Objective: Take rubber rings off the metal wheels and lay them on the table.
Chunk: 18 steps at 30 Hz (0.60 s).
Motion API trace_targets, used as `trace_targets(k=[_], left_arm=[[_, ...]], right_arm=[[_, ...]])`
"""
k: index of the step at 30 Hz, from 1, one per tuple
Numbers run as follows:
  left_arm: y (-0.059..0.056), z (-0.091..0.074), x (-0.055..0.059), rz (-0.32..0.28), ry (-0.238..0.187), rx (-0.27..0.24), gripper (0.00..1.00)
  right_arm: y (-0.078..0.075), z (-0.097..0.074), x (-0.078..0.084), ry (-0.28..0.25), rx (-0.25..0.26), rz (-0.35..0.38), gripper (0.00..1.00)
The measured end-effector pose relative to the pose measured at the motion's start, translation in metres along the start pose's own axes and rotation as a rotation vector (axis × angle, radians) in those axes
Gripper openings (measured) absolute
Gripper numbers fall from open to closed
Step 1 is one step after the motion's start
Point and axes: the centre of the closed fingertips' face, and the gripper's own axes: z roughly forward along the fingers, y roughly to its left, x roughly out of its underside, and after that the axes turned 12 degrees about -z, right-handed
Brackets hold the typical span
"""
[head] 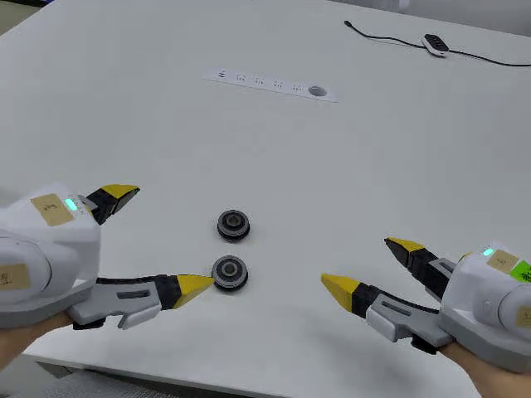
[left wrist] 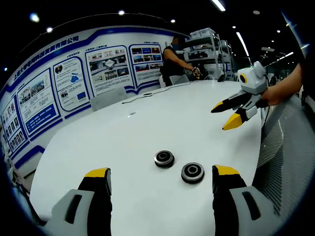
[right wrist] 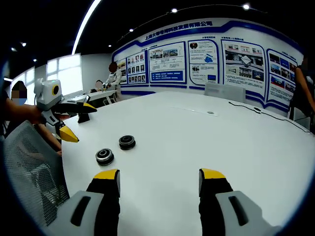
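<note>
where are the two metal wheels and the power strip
nearer metal wheel (head: pixel 230 273), head view, on its hub
farther metal wheel (head: pixel 233 225), head view, on its hub
power strip (head: pixel 271 85), head view, middle of its top face

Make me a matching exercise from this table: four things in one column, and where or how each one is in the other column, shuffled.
Things:
1. nearer wheel
2. white socket strip
3. black cable with switch
4. right claw

Places or states:
A. far right part of the table
B. open, holding nothing
C. next to a yellow tip of the left claw
D. lying mid-table, beyond the farther wheel

Pairs: 1-C, 2-D, 3-A, 4-B.
</note>
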Motion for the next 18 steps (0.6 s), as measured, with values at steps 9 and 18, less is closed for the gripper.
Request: trace_targets(k=[9,18], left_arm=[[-0.009,0.009,0.005,0.022,0.03,0.049,0.83],[-0.017,0.019,0.007,0.048,0.052,0.091,0.77]], right_arm=[[0.002,0.0,0.002,0.007,-0.008,0.006,0.65],[0.006,0.002,0.006,0.016,-0.024,0.014,0.64]])
